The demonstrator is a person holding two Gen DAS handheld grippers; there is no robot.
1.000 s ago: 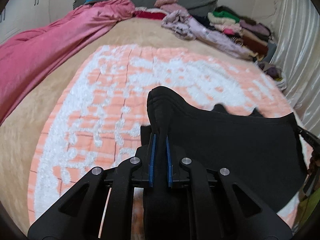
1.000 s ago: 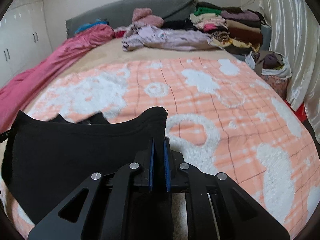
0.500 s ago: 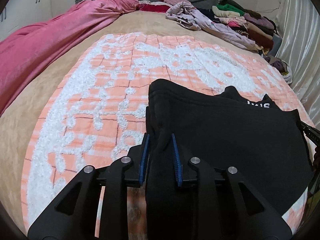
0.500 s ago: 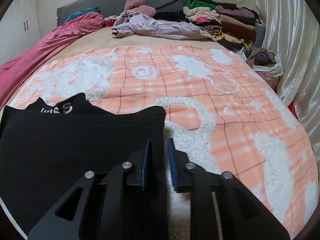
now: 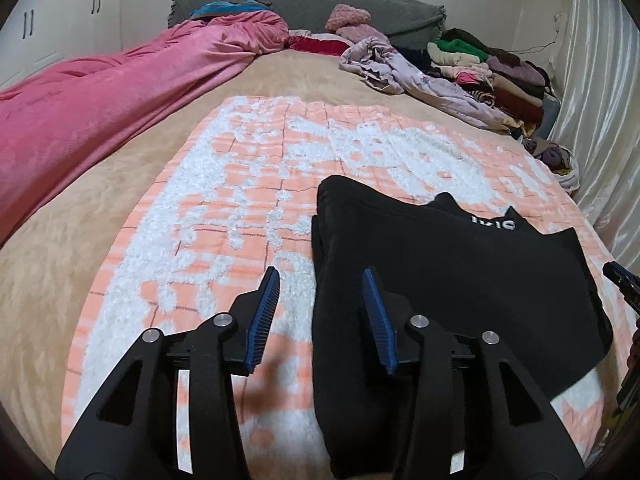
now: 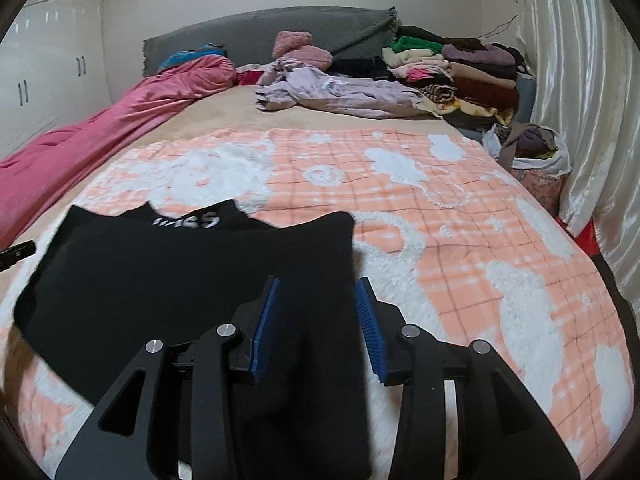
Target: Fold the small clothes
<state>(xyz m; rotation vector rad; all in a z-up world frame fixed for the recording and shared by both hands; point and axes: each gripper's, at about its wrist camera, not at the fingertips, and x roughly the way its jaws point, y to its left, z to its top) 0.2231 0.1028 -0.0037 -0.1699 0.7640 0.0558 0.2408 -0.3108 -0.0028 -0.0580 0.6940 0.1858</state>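
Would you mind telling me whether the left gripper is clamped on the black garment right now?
No, the left gripper is open, its blue pads spread wide, with the black garment lying loose on the blanket.

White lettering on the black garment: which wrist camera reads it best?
Right wrist view: the white lettering faces the camera nearly whole, above the black garment's folded edge. In the left wrist view the lettering appears upside down, smaller and partly cut off.

A: Right gripper [image 6: 318,292]?
B: Jaws wide apart, blue pads [image 6: 264,330] either side of the black garment [image 6: 180,280]'s right edge, not clamping.
A: Garment?
B: Flat on the orange blanket [image 6: 460,240], white lettering at far edge. Clothes pile [image 6: 452,72] far right, pink duvet [image 6: 120,124] left.
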